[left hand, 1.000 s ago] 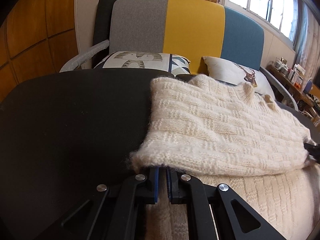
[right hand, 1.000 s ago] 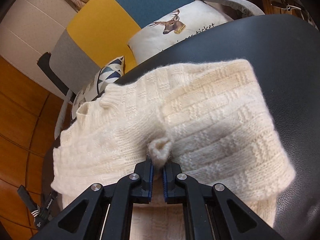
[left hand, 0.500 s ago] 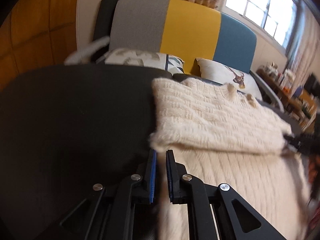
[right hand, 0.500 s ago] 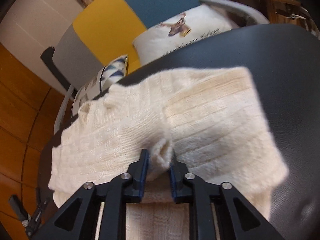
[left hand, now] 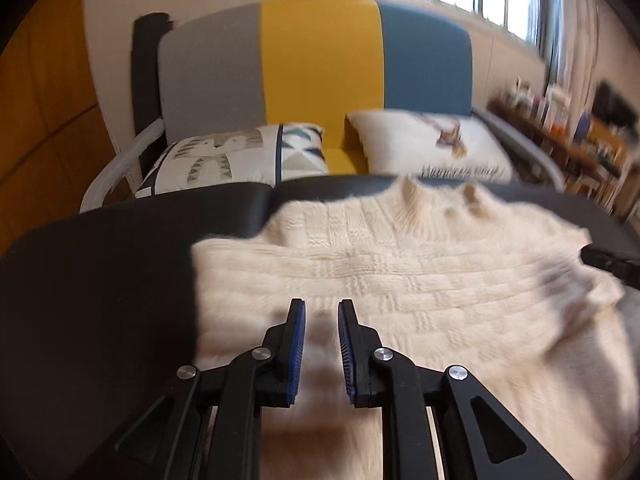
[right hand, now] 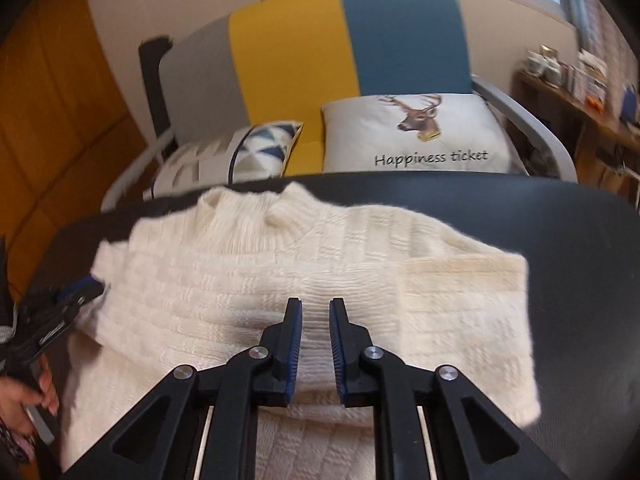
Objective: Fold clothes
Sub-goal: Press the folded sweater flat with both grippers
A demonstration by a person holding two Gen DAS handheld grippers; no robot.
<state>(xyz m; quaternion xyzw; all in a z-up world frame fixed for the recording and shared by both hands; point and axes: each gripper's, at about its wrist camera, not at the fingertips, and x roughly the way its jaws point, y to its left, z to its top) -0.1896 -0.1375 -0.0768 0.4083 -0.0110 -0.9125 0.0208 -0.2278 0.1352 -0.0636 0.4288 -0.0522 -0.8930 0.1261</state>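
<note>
Just ahead of and below the parted, empty left tool (left hand: 321, 310) and right tool (right hand: 316, 308), the cream basket-weave knitted sweater (right hand: 320, 276) is seen doubled over on the black padded surface (right hand: 560, 240), its long axis crosswise, equally near both.

Fuzzy cream knit sweater (right hand: 312, 264), smooth black leatherette table (right hand: 580, 248), matt plastic jaws

Bare black bench (right hand: 580, 248) lies open to the right of the cream sweater (right hand: 320, 272) and to its left (left hand: 100, 280). Far edge is bounded by the sofa's cushions (right hand: 420, 136). The left gripper (right hand: 60, 308) and a hand (right hand: 24, 404) occupy the sweater's left side.
</note>
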